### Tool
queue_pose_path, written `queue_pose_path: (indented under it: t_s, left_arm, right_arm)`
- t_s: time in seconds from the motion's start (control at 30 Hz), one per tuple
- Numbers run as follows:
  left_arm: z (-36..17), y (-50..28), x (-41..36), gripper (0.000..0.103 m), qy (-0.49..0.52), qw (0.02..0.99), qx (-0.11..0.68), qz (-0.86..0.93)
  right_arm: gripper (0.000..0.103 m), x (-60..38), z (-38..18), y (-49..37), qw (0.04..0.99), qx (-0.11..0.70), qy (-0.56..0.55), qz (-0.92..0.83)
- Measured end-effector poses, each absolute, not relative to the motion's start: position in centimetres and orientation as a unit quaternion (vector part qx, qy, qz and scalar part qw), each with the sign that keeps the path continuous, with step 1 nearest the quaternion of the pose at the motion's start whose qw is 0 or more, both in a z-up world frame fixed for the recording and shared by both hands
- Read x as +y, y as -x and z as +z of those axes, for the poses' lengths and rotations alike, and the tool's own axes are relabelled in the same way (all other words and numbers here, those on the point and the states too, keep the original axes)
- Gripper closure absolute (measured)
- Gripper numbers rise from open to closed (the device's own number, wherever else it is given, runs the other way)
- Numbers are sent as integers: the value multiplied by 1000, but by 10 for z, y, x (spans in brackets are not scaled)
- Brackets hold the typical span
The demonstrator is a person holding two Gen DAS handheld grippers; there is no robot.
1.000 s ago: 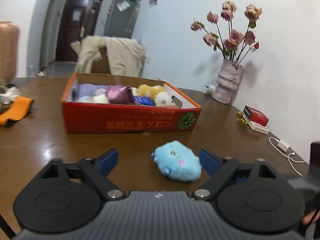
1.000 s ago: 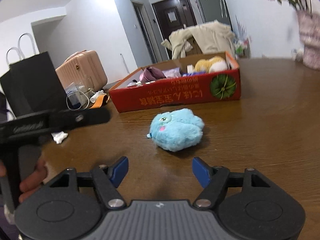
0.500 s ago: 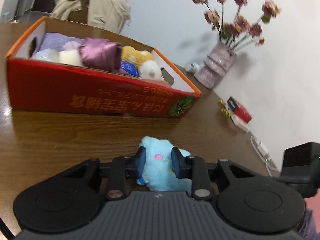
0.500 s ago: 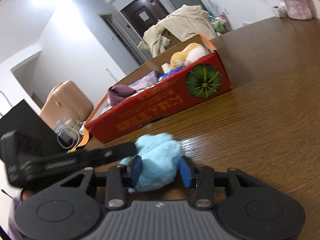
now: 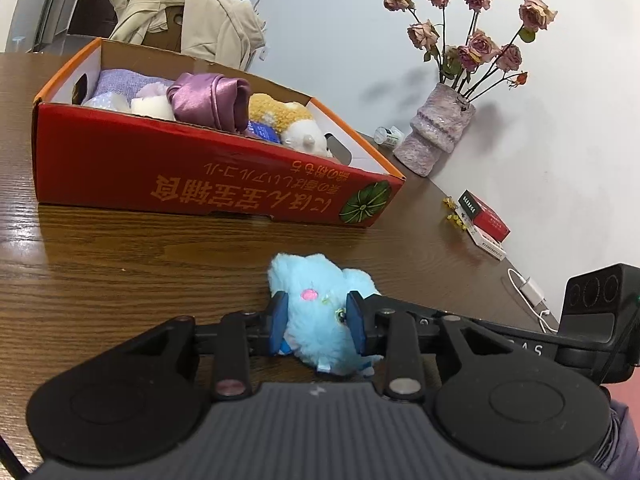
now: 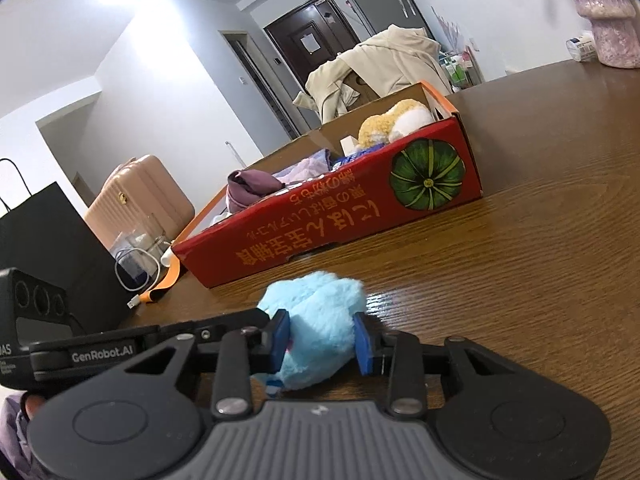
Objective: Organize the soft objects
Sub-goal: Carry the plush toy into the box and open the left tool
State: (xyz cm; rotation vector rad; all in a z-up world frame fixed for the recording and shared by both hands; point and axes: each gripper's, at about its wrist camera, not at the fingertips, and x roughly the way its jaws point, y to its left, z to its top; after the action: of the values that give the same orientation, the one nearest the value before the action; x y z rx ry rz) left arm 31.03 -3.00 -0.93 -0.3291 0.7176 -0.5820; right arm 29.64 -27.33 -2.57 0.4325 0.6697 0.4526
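A fluffy light-blue plush toy (image 5: 316,304) lies on the brown wooden table in front of a red cardboard box (image 5: 208,184). My left gripper (image 5: 316,322) is shut on the plush, its blue pads pressing both sides. My right gripper (image 6: 320,340) is shut on the same plush (image 6: 320,312) from the other side. The box (image 6: 332,216) holds several soft things: a purple satin cloth (image 5: 208,98), a lavender towel, white rolls and a yellow-and-white plush (image 5: 288,120).
A pink vase with dried roses (image 5: 436,136) stands at the back right by the wall. A red small box (image 5: 484,216) and a white charger cable (image 5: 528,288) lie near the right table edge. A black paper bag (image 6: 44,248) and an orange strap (image 6: 168,280) sit at the left.
Both grippers closed in from open and shut on the blue plush. Since half a second ago the plush sits a little higher between the pads and the views tilted slightly.
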Motion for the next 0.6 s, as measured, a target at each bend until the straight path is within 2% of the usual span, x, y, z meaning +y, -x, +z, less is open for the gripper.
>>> queue_pose_path:
  t_s: [0.13, 0.27, 0.6]
  left_arm:
    - [-13, -311, -27, 71, 161, 881, 337, -289]
    - [0, -291, -32, 79, 136, 900, 307, -278]
    - [54, -193, -33, 80, 164, 915, 230, -287]
  right_arm:
    - [71, -272, -25, -295, 900, 319, -202, 218]
    - [75, -270, -19, -285, 905, 311, -190, 220]
    - [76, -275, 59, -184, 934, 234, -136, 233]
